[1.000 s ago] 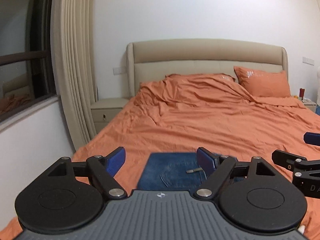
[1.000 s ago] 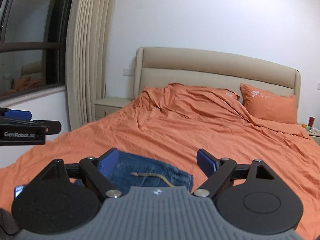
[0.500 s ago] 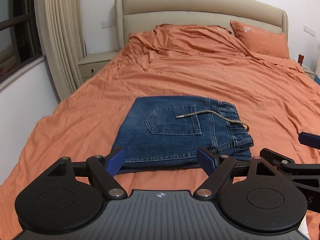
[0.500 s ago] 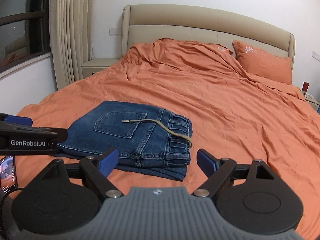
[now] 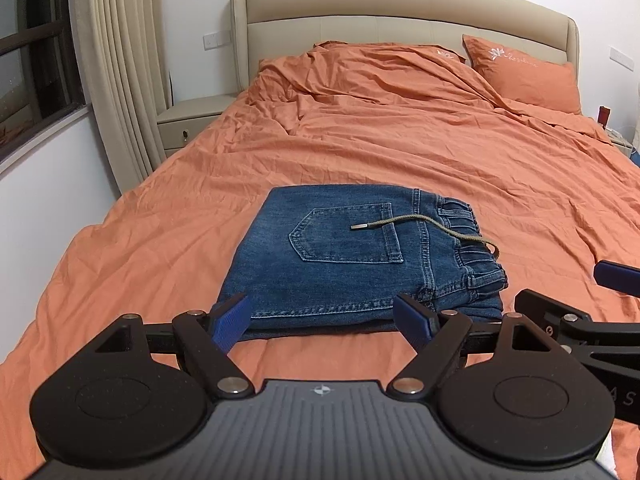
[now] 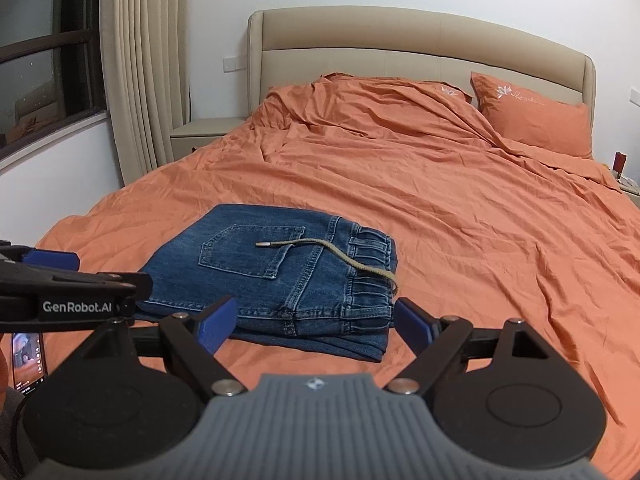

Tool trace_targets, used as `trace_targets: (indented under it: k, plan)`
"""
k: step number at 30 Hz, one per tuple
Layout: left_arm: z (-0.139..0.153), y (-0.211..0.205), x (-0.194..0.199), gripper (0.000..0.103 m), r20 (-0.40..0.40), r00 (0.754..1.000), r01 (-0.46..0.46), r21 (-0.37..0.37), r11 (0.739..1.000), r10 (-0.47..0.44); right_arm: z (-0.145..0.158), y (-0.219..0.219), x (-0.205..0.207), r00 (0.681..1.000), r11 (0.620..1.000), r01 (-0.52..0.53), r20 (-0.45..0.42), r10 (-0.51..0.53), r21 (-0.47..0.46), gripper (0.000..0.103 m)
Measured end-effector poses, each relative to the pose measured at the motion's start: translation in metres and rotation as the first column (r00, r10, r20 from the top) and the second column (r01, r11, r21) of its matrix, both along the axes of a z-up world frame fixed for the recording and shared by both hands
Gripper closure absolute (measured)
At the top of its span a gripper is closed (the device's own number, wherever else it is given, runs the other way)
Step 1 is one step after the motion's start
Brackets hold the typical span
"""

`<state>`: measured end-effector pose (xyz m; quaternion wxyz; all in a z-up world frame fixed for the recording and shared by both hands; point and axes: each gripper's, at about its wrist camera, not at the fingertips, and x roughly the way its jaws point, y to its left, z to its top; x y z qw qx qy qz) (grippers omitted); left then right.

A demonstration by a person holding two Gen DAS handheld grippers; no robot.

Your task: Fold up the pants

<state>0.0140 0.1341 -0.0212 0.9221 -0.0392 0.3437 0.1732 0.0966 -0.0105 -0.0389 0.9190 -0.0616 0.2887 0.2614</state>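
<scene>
The left hand-held gripper (image 5: 322, 320) hangs just short of the near edge of the folded blue denim pants (image 5: 352, 260), its two blue-padded fingers (image 5: 232, 316) spread wide with nothing between them and nothing touched. The right hand-held gripper (image 6: 316, 322) sits the same way, jaws wide apart and empty, hovering over the near hem of the pants; its black arm also shows at the right edge of the left view, and the left one, marked with white lettering, crosses the left edge of the right view.

The pants lie in a neat, squarish stack on the rumpled orange cotton bed cover (image 5: 400, 152), near the foot of the bed. A stitched back pocket (image 5: 348, 236) faces up, the gathered elastic waistband (image 5: 472, 248) lies on the right side, and a braided khaki drawstring with a metal tip (image 5: 420, 226) trails across the pocket and over the waistband.

Further back are an orange pillow with white embroidery (image 5: 524, 76), a padded beige headboard (image 5: 400, 12), a pale bedside cabinet (image 5: 192, 124), and pleated cream curtains (image 5: 120, 64) by a dark-framed window. A lit phone screen (image 6: 26, 356) shows at the lower left of the right view.
</scene>
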Motion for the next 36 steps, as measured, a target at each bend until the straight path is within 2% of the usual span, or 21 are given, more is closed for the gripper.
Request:
trace_targets:
  k: [36]
  plan:
    - [0.0056,-0.0056,-0.0051,0.009,-0.001,1.0,0.015,0.001,1.0,-0.015,0.0068,-0.0051,-0.0073,1.0,1.0,0.013,0.012,-0.013,0.008,0.021]
